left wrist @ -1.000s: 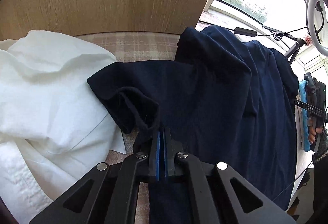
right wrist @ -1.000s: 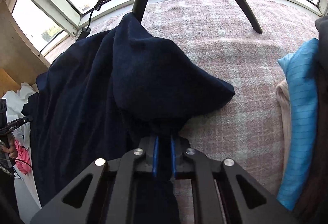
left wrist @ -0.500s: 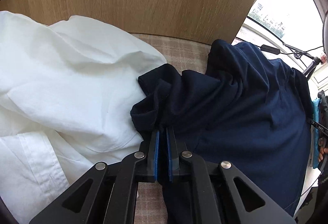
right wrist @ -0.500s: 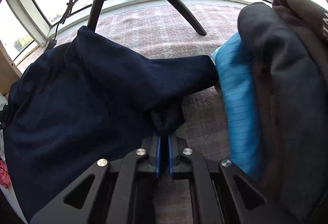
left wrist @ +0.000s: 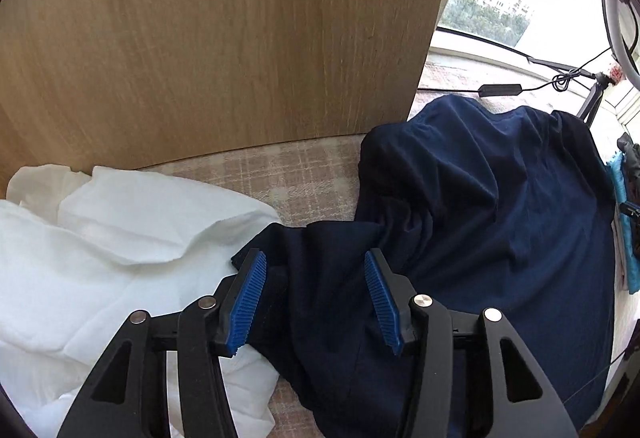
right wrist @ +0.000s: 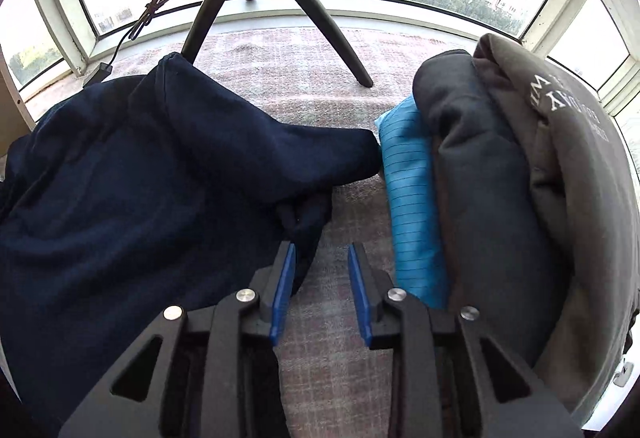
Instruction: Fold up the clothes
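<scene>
- Left hand-held gripper (left wrist: 314,302): jaws spread wide, gripping nothing; navy garment (left wrist: 480,205) lies between and ahead of its pads.
- White garment (left wrist: 100,238) to its left, partly under the navy edge.
- Right hand-held gripper (right wrist: 320,290): jaws parted, empty; navy garment (right wrist: 140,177) against its left pad (right wrist: 282,294).
- Folded stack (right wrist: 500,177) to its right.

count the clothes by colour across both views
navy: 1, the navy garment
white: 1, the white garment
blue: 1, the blue garment
dark grey: 1, the dark grey garment
grey with print: 1, the printed grey garment
total: 5
</scene>
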`<state>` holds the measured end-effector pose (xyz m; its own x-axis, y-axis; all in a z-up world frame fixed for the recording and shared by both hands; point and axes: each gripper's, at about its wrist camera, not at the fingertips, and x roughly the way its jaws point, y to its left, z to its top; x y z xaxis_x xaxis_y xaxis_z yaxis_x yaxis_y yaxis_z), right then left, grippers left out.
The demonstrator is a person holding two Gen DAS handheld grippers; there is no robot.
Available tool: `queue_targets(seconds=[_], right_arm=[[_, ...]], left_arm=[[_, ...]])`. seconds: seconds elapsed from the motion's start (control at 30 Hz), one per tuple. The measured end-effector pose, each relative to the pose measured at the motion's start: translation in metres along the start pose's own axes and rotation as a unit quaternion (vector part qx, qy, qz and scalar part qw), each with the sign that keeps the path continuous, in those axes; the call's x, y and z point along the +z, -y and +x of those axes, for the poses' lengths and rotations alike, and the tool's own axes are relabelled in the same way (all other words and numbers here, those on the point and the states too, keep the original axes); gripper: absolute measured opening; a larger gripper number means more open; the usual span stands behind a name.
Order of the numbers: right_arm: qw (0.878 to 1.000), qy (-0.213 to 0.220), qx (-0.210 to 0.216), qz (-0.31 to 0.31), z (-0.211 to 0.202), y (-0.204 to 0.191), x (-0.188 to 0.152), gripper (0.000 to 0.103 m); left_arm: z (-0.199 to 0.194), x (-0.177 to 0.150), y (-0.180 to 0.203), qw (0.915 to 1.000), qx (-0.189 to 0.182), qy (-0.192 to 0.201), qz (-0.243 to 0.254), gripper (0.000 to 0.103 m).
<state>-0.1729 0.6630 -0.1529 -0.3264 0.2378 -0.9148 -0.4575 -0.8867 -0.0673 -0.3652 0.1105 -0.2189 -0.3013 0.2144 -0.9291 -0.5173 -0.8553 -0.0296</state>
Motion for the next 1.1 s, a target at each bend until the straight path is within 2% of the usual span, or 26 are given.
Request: queue_targets(seconds=[0.07, 0.1, 0.13, 0.17, 0.23, 0.27, 0.33, 0.37, 0.47, 0.57, 0.63, 0.7, 0.87, 0.93, 1.07, 1.1], right_arm=[[1.0, 0.012, 0.01, -0.007, -0.006, -0.005, 0.004, 0.03], [0.999, 0.022, 0.006, -0.023, -0.007, -0.012, 0.007, 0.03], [0.999, 0.032, 0.0, -0.041, -0.009, -0.019, 0.011, 0.031], [0.998, 0.04, 0.002, -0.055, -0.008, -0.026, 0.015, 0.031], [0.996, 0.041, 0.042, -0.072, 0.0, -0.038, 0.023, 0.032], [0.995, 0.031, 0.055, -0.076, 0.01, -0.045, 0.028, 0.032], [0.996, 0.004, 0.029, -0.08, 0.033, -0.064, 0.03, 0.032], [0.997, -0.008, 0.015, -0.08, 0.04, -0.066, 0.026, 0.031], [0.997, -0.027, -0.007, -0.076, 0.054, -0.063, 0.017, 0.032], [0.997, -0.034, 0.004, -0.069, 0.054, -0.058, 0.018, 0.032], [0.997, -0.035, 0.005, -0.069, 0.051, -0.058, 0.018, 0.033], [0.997, -0.035, 0.007, -0.069, 0.048, -0.058, 0.018, 0.034], [0.997, -0.035, 0.011, -0.07, 0.039, -0.058, 0.018, 0.034], [0.997, -0.028, 0.019, -0.066, 0.031, -0.057, 0.016, 0.034], [0.997, -0.02, 0.017, -0.075, 0.022, -0.061, 0.014, 0.034], [0.997, -0.02, 0.015, -0.077, 0.022, -0.062, 0.012, 0.034]], left_arm=[[0.011, 0.003, 0.011, 0.9996, 0.008, -0.006, 0.027, 0.045], [0.014, 0.004, 0.014, 0.9994, 0.005, -0.009, 0.034, 0.032], [0.017, 0.005, 0.017, 0.9991, 0.002, -0.012, 0.041, 0.012], [0.018, 0.006, 0.016, 0.9992, 0.006, -0.012, 0.038, 0.005], [0.016, 0.007, 0.012, 0.9995, 0.02, -0.006, 0.024, 0.005], [0.008, 0.005, 0.006, 0.999, 0.043, 0.006, 0.008, 0.005], [-0.009, -0.003, -0.012, 0.9945, 0.091, 0.036, -0.037, 0.005], [-0.014, -0.008, -0.021, 0.9935, 0.088, 0.043, -0.057, 0.005], [-0.008, -0.012, -0.027, 0.9936, 0.099, 0.027, -0.048, 0.013], [-0.006, -0.006, -0.026, 0.993, 0.11, 0.024, -0.037, 0.031], [-0.016, 0.0, -0.026, 0.9919, 0.115, 0.042, -0.034, 0.033], [-0.027, 0.005, -0.029, 0.9872, 0.142, 0.062, -0.039, 0.033], [-0.026, 0.024, -0.016, 0.9944, 0.086, 0.061, -0.012, 0.036], [-0.009, 0.031, -0.006, 0.996, 0.08, 0.039, 0.008, 0.045], [0.027, 0.041, 0.001, 0.9976, 0.068, -0.001, 0.016, 0.043], [0.034, 0.042, 0.001, 0.9972, 0.071, -0.01, 0.02, 0.038]])
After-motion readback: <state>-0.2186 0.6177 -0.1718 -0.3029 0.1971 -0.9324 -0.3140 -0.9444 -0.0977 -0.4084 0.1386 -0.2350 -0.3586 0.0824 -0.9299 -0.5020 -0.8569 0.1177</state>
